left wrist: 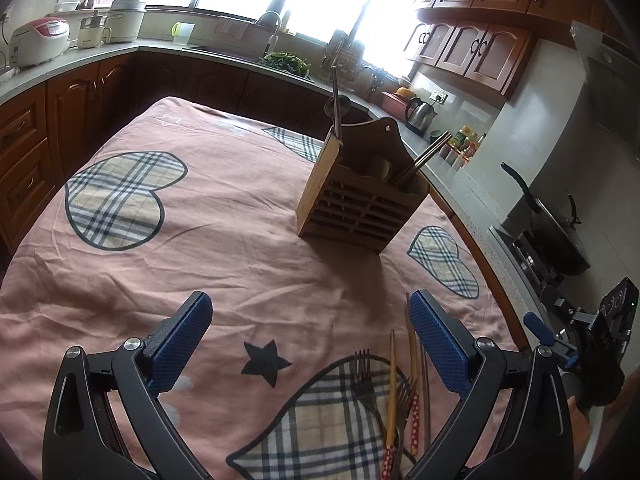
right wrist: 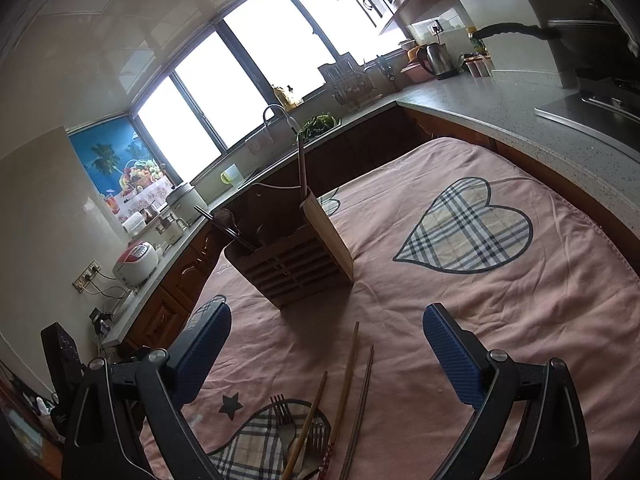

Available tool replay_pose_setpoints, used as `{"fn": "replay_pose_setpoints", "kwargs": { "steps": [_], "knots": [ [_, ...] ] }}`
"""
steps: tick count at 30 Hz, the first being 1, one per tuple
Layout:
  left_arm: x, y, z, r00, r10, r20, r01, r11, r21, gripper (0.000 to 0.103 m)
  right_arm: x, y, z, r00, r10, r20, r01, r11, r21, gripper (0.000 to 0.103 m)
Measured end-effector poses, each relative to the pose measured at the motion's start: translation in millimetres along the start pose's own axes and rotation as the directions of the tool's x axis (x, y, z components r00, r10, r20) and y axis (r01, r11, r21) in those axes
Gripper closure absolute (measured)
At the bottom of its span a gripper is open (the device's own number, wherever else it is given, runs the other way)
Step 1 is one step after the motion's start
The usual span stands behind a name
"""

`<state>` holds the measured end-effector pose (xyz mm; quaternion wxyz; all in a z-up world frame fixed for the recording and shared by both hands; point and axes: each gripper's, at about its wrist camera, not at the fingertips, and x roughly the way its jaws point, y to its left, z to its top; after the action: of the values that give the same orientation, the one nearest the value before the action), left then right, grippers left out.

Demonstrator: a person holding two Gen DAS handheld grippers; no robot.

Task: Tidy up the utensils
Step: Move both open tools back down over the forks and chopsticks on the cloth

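Note:
A wooden utensil holder (left wrist: 356,196) stands on the pink cloth, with chopsticks and a spoon in its slots; it also shows in the right wrist view (right wrist: 292,248). Loose forks (left wrist: 366,384) and chopsticks (left wrist: 392,384) lie on the cloth near me, also seen in the right wrist view as forks (right wrist: 284,420) and chopsticks (right wrist: 344,392). My left gripper (left wrist: 312,320) is open and empty above the cloth, the utensils just inside its right finger. My right gripper (right wrist: 328,332) is open and empty above the same pile. The right gripper body (left wrist: 592,328) shows at the left view's right edge.
The table under the pink cloth (left wrist: 208,232) is ringed by kitchen counters (right wrist: 500,100) with a sink, kettle (left wrist: 420,114), rice cookers (left wrist: 40,40) and a stove with a pan (left wrist: 552,232) on the right.

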<state>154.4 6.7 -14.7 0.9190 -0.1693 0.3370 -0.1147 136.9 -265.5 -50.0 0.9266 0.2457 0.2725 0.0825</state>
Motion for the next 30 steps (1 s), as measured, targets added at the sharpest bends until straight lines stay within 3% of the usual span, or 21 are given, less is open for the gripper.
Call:
{"fn": "replay_pose_setpoints", "kwargs": {
  "steps": [13, 30],
  "knots": [
    [8.9, 6.4, -46.7, 0.996, 0.011, -0.089, -0.011, 1.000, 0.001, 0.002, -0.9, -20.6, -45.1, 0.997, -0.023, -0.069, 0.026, 0.999, 0.037, 0.005],
    [45.9, -22.4, -50.1, 0.982, 0.049, -0.184, -0.024, 0.991, 0.135, 0.002, 26.4, -20.3, -55.5, 0.985, -0.058, -0.160, 0.056, 0.998, -0.014, 0.005]
  ]
}}
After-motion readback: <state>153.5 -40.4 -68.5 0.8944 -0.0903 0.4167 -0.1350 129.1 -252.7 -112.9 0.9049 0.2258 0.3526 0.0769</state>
